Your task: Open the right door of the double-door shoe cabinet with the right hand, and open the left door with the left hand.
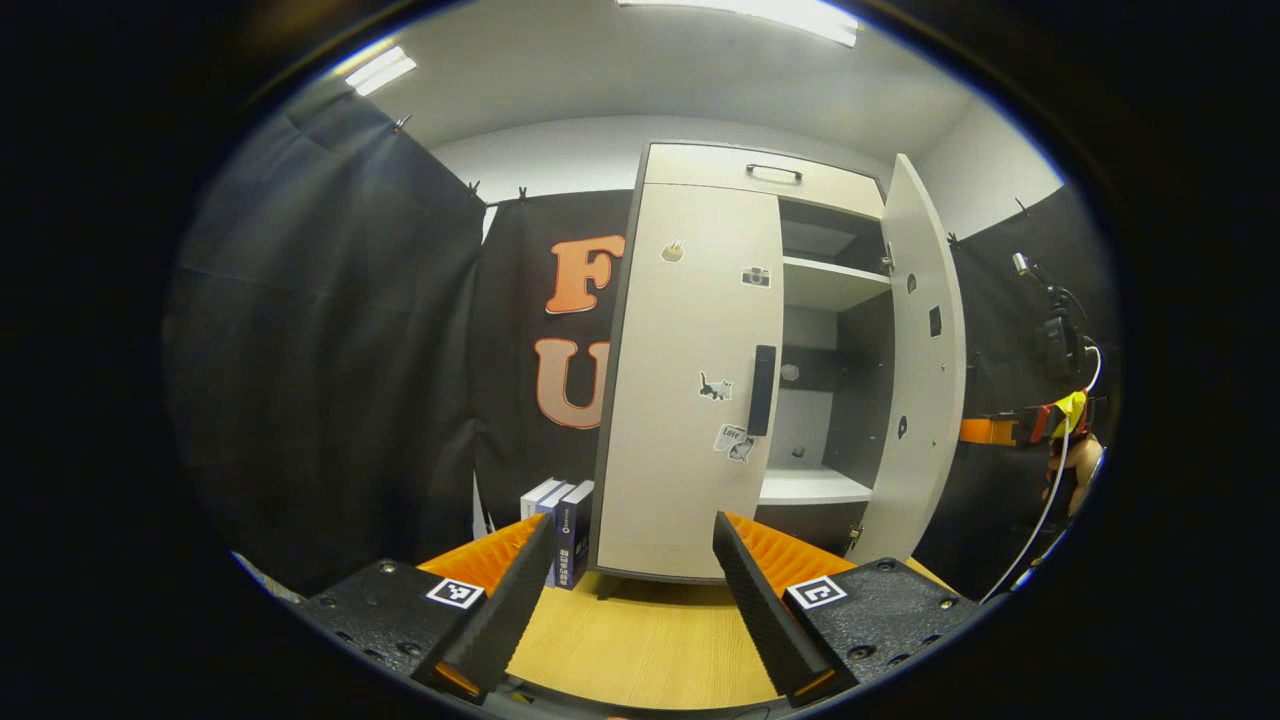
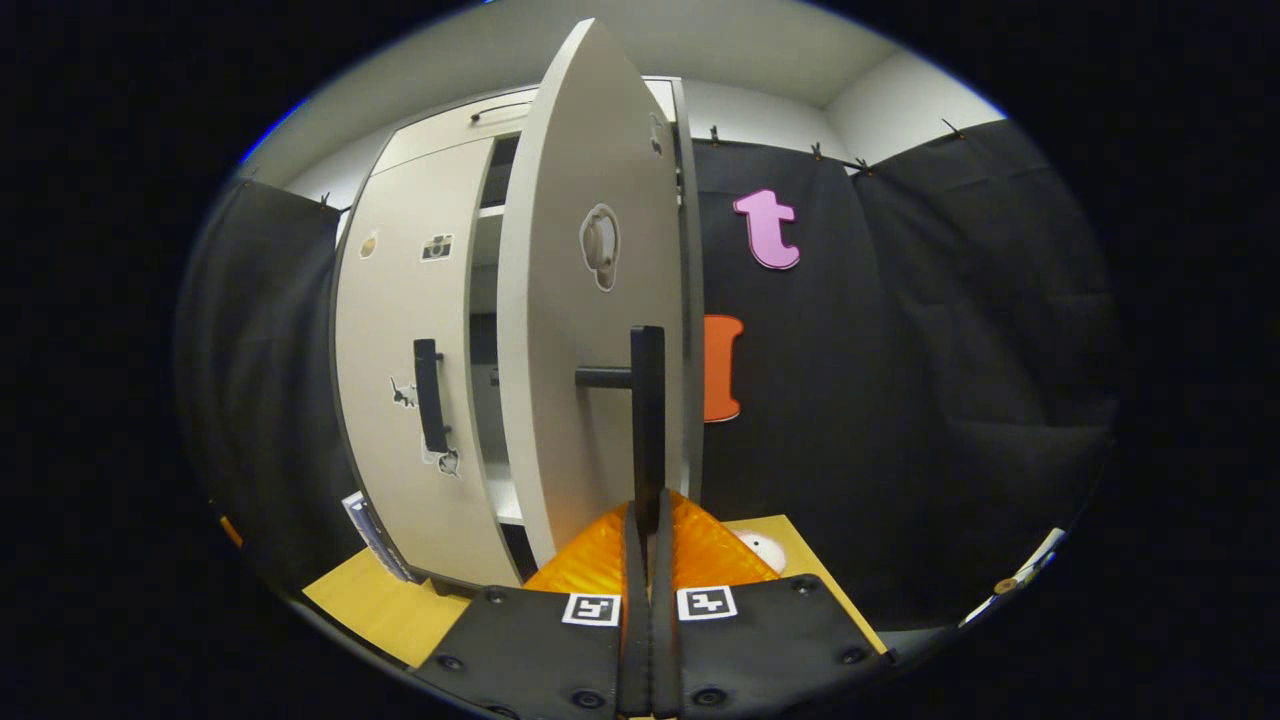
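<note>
In the left gripper view, the left gripper point(image 1: 630, 590) sits nearest the lens with its two fingers spread wide and nothing between them, above the wooden tabletop point(image 1: 640, 640). Directly ahead of it stands the shoe cabinet point(image 1: 745, 370), whose left door point(image 1: 690, 390) lies closed, flush with the carcass. The left door handle point(image 1: 763, 390) is a dark vertical bar near that door's inner edge; it lies ahead of the fingers, higher, and slightly toward the right finger, well apart from both. The bar's long axis runs upright, so the spread fingers would need to straddle it from either side. In the right gripper view, the right gripper point(image 2: 648, 545) is clamped on the right door handle point(image 2: 647, 420) (also a vertical bar), both fingers pressed to its lower end. The right door point(image 2: 590, 330) stands swung out, exposing the shelves point(image 1: 825, 285); how far it is from fully open is hard to judge through the fisheye. The remaining step is judged to belong to the left gripper: advance up and forward to the bar.
</note>
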The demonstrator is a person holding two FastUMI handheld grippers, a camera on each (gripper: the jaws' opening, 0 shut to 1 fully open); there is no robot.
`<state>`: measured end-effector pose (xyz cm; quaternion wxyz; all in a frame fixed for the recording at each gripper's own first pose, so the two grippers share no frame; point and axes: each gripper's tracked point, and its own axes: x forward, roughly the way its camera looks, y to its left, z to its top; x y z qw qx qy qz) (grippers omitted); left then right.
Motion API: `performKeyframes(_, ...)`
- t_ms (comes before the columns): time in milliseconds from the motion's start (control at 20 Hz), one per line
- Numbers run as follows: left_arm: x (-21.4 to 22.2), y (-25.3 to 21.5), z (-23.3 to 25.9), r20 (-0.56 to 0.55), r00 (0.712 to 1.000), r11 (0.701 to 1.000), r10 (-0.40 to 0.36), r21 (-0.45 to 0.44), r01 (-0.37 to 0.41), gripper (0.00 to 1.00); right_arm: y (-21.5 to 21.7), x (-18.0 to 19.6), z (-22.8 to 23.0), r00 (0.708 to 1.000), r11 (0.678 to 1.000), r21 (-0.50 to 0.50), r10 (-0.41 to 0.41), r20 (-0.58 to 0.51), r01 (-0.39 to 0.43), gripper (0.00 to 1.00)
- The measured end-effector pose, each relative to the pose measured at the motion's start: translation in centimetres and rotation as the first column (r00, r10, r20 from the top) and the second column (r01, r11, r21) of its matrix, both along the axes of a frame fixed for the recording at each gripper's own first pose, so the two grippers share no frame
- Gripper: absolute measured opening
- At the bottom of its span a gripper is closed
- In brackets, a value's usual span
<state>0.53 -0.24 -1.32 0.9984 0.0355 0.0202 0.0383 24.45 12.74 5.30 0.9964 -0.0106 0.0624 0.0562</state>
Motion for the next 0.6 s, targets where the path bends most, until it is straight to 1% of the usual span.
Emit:
performKeyframes(150, 0.5, -1.4, 0.0, -0.001, 1.000, 1.000, -0.012, 0.006, 0.012, 0.95, -1.0, 0.1, 0.0, 1.000, 1.000, -0.009, -0.019, 0.001, 0.019, 0.07)
performKeyframes(300, 0.9, -2.8, -0.3, -0.008, 1.000, 1.000, -0.025, 0.006, 0.025, 0.95, -1.1, 0.0, 0.0, 1.000, 1.000, 0.002, -0.006, -0.001, 0.006, 0.07)
performKeyframes(600, 2.2, -4.5, -0.2, -0.014, 1.000, 1.000, -0.022, 0.014, 0.022, 0.95, -1.2, -0.1, 0.0, 1.000, 0.999, 0.025, 0.028, -0.005, -0.028, 0.07)
